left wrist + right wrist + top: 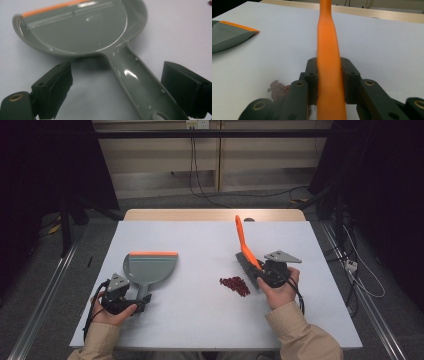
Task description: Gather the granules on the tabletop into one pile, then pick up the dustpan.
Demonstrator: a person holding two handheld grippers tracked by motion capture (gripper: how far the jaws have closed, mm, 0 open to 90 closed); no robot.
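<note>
dustpan (149, 266) left on table (200, 320) | pile (235, 285) centre | brush (247, 252) right

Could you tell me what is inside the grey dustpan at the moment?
The dustpan pan looks empty: bare grey plastic right up to its orange lip. The red bits lie on the table beside the brush, not in it.

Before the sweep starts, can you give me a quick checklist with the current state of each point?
1. Right gripper clamped on orange-handled brush: ok.
2. Left gripper closed on grey plastic dustpan: not ok; its handle lies between open fingers.
3. Dustpan flat on white table: ok.
4. Pile of small dark red bits lies between brush and dustpan: ok.
5. Orange lip of dustpan faces the pile: not ok, it faces the far edge.
</note>
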